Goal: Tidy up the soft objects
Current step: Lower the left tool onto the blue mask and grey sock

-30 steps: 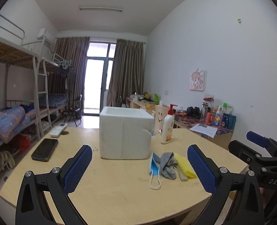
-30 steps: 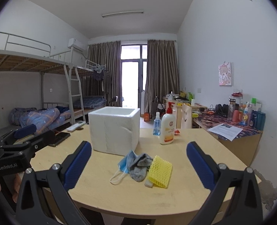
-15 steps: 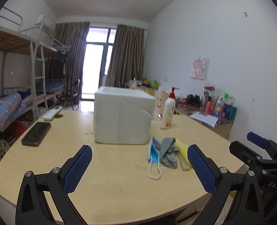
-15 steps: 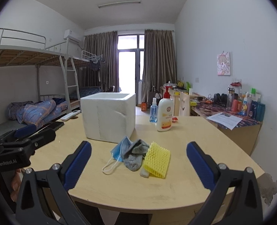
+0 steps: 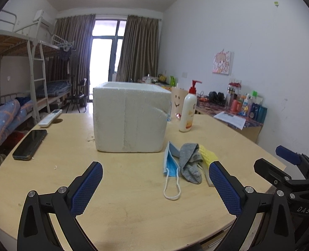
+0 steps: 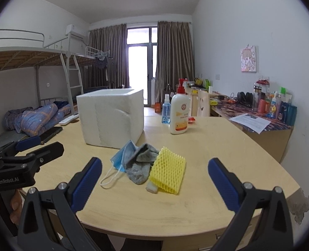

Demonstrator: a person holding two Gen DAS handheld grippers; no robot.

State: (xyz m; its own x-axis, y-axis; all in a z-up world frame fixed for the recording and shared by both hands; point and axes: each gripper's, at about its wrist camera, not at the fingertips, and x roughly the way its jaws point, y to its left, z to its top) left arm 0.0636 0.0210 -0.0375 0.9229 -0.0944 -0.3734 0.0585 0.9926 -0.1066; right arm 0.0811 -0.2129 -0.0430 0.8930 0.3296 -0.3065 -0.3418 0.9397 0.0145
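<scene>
A blue face mask (image 5: 170,163) (image 6: 121,156), a grey sock (image 5: 191,164) (image 6: 141,164) and a yellow foam net (image 5: 206,155) (image 6: 169,170) lie in a small pile on the wooden table (image 5: 123,188), in front of a white foam box (image 5: 129,116) (image 6: 110,115). My left gripper (image 5: 154,186) is open and empty, low over the table near the pile. My right gripper (image 6: 154,181) is open and empty, just short of the pile. Each gripper shows at the edge of the other's view.
A pump lotion bottle (image 5: 188,109) (image 6: 178,115) and a blue spray bottle (image 6: 166,110) stand behind the box. A black phone (image 5: 30,144) and a white remote (image 5: 50,121) lie at the table's left. A cluttered desk (image 6: 259,113) runs along the right wall; bunk beds stand left.
Both grippers have dropped lower and moved closer to the pile and the foam box. Both stay open. Nothing on the table has moved.
</scene>
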